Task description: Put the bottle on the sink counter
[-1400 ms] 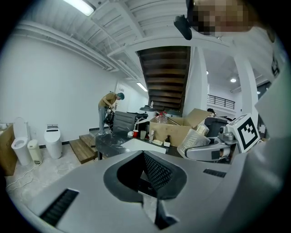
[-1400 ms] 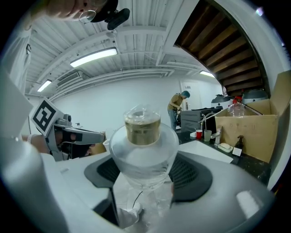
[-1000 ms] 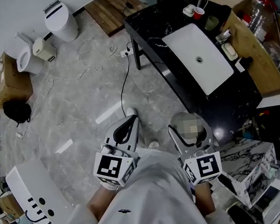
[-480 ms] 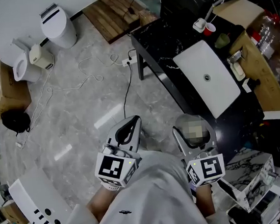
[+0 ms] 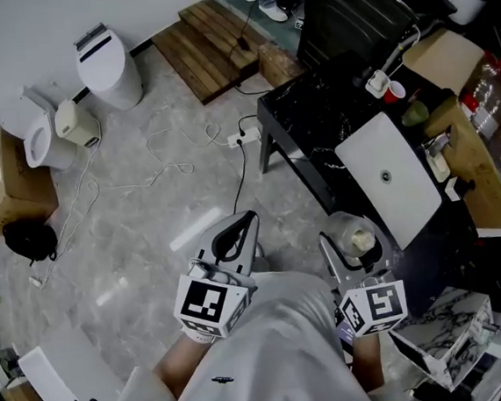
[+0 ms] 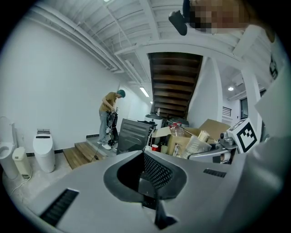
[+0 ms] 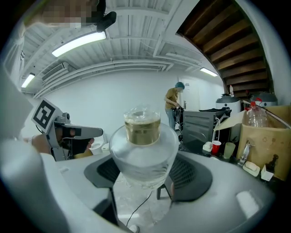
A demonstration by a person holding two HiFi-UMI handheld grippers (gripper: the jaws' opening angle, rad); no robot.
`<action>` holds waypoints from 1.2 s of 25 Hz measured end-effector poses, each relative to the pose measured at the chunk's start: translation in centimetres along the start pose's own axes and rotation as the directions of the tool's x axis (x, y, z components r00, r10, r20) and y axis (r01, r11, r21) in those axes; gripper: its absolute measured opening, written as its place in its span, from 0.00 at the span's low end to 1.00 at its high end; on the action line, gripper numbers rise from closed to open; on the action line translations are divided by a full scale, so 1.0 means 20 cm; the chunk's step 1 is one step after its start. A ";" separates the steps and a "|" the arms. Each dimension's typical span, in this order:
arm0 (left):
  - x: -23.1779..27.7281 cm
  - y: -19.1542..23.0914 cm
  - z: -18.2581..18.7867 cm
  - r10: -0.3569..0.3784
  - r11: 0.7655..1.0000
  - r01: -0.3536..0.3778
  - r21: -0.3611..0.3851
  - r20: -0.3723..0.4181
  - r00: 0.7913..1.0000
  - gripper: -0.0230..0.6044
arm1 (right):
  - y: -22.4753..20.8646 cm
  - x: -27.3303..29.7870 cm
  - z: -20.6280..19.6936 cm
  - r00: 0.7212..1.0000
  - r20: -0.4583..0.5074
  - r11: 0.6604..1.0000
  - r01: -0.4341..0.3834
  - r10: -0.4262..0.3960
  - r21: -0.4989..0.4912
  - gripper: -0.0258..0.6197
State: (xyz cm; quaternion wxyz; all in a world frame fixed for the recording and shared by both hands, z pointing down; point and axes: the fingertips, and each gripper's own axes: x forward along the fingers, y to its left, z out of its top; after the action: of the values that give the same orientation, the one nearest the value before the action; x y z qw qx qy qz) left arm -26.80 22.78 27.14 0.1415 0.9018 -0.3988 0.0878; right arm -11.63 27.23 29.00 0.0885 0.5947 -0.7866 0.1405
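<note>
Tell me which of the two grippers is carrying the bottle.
The right gripper: its jaws clamp the clear, gold-necked bottle. The left gripper has its jaws shut together with nothing between them.

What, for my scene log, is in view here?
bottle: one, clear with gold collar, held at lower right
sink counter: one, black, right side
basin: one, white, in the counter
toilets: two, white, far left wall
wooden steps: one, brown, far end
cardboard boxes: at least two, brown, beside counter and far left
person: one, tan top, at the steps
left gripper: one, grey, shut, empty
right gripper: one, grey, shut on the bottle
</note>
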 end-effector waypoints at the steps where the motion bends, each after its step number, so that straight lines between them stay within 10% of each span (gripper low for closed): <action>1: 0.01 0.04 0.01 0.000 1.000 0.000 -0.005 0.003 1.000 0.05 | 0.01 0.03 0.01 1.000 0.001 1.000 0.004 -0.004 -0.004 0.57; 30: 0.78 0.46 0.31 -0.087 0.995 0.088 0.044 -0.035 0.996 0.05 | -0.42 0.77 0.25 0.995 0.006 0.994 0.104 -0.104 0.035 0.57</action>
State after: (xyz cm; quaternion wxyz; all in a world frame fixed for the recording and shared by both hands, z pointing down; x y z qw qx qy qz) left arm -22.99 4.15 27.25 0.1312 0.9198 -0.3544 0.1054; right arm -7.75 9.38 29.89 0.0822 0.6368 -0.7523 0.1472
